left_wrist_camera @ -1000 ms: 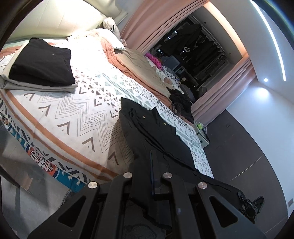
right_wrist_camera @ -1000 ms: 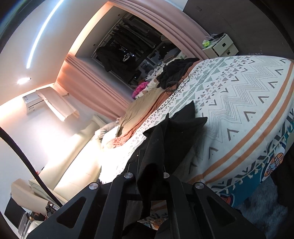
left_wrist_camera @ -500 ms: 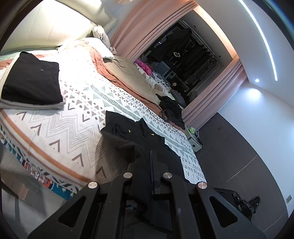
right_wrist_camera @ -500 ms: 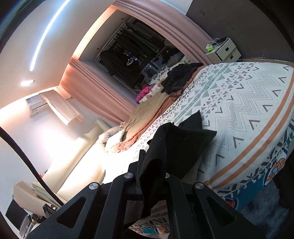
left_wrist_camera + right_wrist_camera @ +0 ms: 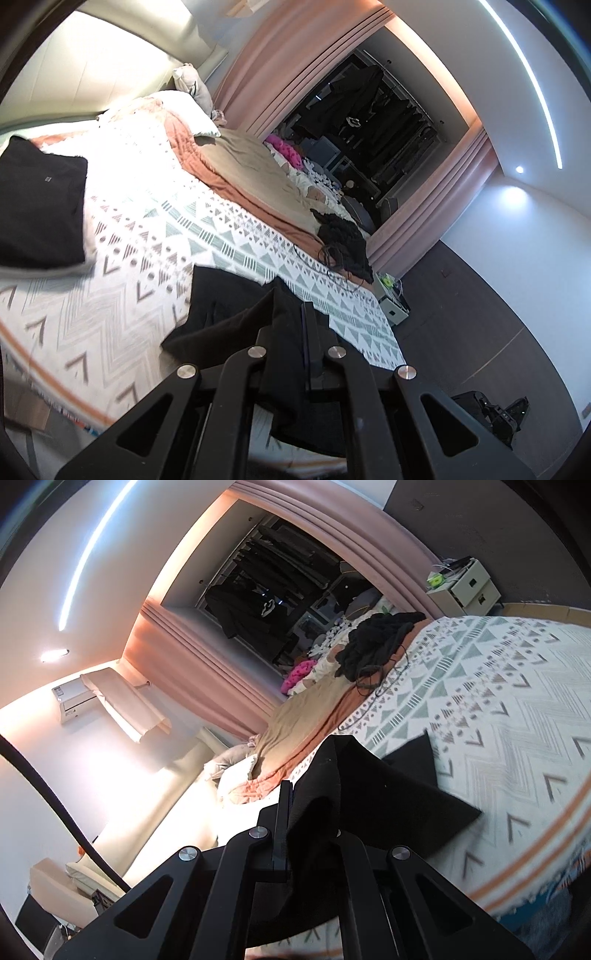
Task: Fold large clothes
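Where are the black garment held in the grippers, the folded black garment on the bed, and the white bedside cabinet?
black garment (image 5: 221, 314), left wrist view, flat part on the bedspread
folded black garment (image 5: 37, 206), left wrist view, top face
white bedside cabinet (image 5: 471, 585), right wrist view, drawer front

Matt black cloth garment (image 5: 229, 314) (soft)

You see a black garment (image 5: 229, 314) on a white bedspread (image 5: 147, 236) patterned with grey-green triangles, grey chevrons and orange stripes; beyond, pink curtains (image 5: 280, 74) and a tan blanket (image 5: 255, 173).
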### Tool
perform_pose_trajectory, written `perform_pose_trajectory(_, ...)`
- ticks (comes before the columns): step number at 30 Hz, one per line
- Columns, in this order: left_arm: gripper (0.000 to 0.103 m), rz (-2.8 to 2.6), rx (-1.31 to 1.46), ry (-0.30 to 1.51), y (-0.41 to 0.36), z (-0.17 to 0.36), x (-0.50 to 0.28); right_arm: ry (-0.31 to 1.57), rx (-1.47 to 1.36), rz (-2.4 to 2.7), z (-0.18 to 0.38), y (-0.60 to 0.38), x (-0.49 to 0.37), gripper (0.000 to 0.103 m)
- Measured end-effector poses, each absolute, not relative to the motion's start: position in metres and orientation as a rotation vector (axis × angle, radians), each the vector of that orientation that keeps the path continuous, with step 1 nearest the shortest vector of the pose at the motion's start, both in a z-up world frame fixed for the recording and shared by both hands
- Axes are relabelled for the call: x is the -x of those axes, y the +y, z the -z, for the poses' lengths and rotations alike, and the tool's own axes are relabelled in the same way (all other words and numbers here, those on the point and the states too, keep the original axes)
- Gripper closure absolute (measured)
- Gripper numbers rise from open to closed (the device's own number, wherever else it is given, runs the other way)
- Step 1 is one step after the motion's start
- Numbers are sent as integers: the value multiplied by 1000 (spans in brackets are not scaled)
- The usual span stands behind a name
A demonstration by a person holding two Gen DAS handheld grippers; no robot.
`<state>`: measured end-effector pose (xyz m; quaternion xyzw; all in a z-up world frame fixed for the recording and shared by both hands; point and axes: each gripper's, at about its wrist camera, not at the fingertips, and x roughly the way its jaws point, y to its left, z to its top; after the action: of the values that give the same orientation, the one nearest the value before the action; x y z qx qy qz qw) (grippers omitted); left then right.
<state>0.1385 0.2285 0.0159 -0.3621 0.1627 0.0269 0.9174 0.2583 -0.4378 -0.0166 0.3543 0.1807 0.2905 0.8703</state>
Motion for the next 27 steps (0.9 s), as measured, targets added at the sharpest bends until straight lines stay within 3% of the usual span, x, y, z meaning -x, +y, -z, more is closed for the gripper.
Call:
perform_pose_trajectory(14,96,-98,727,392,272,-35,-276,390,-730,-578,-22,-387,-397,103)
perform_pose_trajectory(27,96,-136,715,484,306,4,-379,384,-828,-516,11,-340,-491,103)
